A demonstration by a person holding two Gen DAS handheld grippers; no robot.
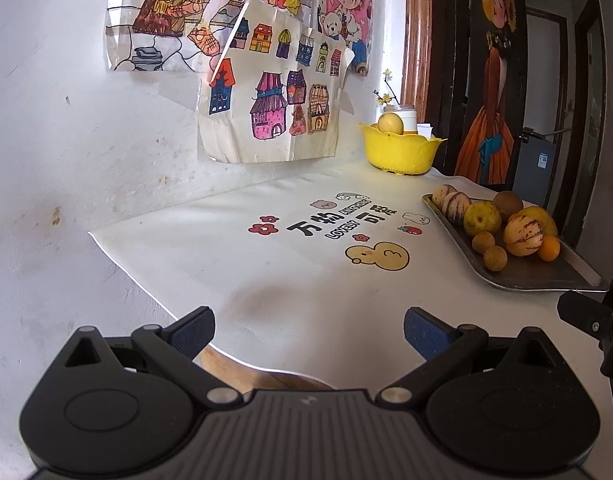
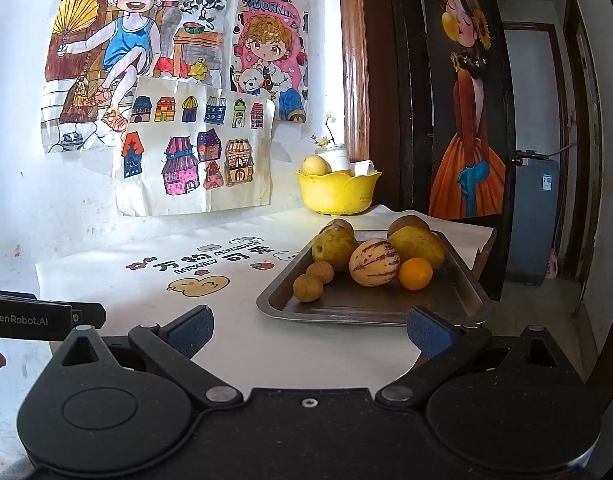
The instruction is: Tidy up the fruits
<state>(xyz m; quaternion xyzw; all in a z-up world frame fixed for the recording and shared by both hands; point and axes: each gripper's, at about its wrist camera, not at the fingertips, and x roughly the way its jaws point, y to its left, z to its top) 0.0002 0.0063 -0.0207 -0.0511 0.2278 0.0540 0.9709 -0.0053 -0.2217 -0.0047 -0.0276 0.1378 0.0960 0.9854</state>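
A metal tray (image 2: 446,300) holds several fruits: a striped pepino melon (image 2: 373,263), a small orange (image 2: 415,274), two small brown round fruits (image 2: 307,287), yellow-green pears (image 2: 333,247) and a kiwi. The tray also shows at the right in the left wrist view (image 1: 526,276). A yellow bowl (image 2: 336,196) at the back holds one yellow fruit (image 2: 315,166); the bowl also shows in the left wrist view (image 1: 400,152). My right gripper (image 2: 308,330) is open and empty just before the tray's near edge. My left gripper (image 1: 308,330) is open and empty over the table's front left.
A white mat (image 1: 266,264) with cartoon prints covers the table. Drawings hang on the wall (image 1: 46,140) behind. A white jar (image 2: 338,160) with flowers stands behind the bowl. A dark door with a painted figure (image 2: 466,120) is at the right. The table edge runs just past the tray.
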